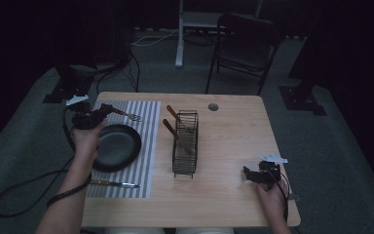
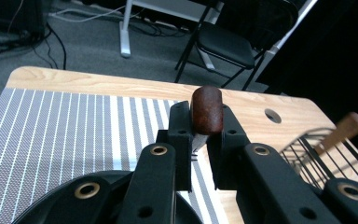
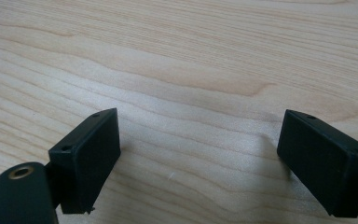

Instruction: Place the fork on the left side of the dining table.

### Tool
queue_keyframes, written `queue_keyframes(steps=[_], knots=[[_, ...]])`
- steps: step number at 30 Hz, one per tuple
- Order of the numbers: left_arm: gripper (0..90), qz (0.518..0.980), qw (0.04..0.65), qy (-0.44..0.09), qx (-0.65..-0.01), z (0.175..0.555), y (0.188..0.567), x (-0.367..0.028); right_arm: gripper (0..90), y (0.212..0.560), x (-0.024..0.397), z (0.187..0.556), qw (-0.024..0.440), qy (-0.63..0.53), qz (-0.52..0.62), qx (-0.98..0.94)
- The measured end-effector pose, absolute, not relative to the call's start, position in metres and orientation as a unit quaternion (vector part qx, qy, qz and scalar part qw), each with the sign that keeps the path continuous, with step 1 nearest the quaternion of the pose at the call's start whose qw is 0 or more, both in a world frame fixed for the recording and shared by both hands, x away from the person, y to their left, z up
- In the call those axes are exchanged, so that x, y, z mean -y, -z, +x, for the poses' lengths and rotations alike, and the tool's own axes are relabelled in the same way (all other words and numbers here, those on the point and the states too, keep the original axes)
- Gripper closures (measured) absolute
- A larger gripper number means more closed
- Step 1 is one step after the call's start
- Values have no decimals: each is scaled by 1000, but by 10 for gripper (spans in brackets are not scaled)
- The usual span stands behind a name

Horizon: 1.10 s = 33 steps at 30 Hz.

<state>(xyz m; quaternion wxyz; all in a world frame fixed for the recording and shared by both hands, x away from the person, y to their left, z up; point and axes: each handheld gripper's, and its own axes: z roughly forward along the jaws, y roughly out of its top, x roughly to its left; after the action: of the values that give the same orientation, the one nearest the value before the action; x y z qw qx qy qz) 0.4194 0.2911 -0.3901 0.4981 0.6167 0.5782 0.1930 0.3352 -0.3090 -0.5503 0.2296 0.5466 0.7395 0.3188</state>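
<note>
Fork [image 1: 129, 115] with a reddish-brown wooden handle and metal tines is clamped by its handle in the left gripper [image 1: 104, 110], hanging over the grey-and-white striped placemat [image 1: 148, 141] at about twelve o'clock from the round black plate [image 1: 121, 146]. In the left gripper view the rounded handle end [image 2: 207, 110] stands up between the two black jaws, which are drawn in tight against it. The right gripper [image 1: 250, 174] rests on the pale wooden table [image 1: 233, 141] near its five o'clock corner, jaws spread wide with nothing between them but bare wood. The likely trouble lies in the grip: the jaws appear to pinch only the far end of the handle, so the tines' weight could swing the fork downward, or it could slip free and clatter onto the plate if the hand tilts. One wooden-handled knife [image 1: 114, 184] lies on the mat at six o'clock from the plate. One black wire caddy [image 1: 185, 144] stands at the table's middle, with two wooden-handled utensils [image 1: 174, 114] leaning out of it. In count: one fork held, one knife, one plate, one mat, one caddy, two utensils inside.
</note>
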Motion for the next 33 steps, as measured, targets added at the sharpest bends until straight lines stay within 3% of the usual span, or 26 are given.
queue_keyframes(steps=[10,16,26,33], knots=[[806,610,472,-176,-612,453,417,-298,129,550,309,335,230,-319,546,-739],[806,574,498,-127,-637,466,438,-309,128,550,309,335,230,-319,546,-740],[804,547,512,-99,-655,477,460,-324,128,550,309,335,230,-319,547,-739],[737,534,509,-101,-668,485,474,-334,129,550,309,335,230,-319,547,-739]])
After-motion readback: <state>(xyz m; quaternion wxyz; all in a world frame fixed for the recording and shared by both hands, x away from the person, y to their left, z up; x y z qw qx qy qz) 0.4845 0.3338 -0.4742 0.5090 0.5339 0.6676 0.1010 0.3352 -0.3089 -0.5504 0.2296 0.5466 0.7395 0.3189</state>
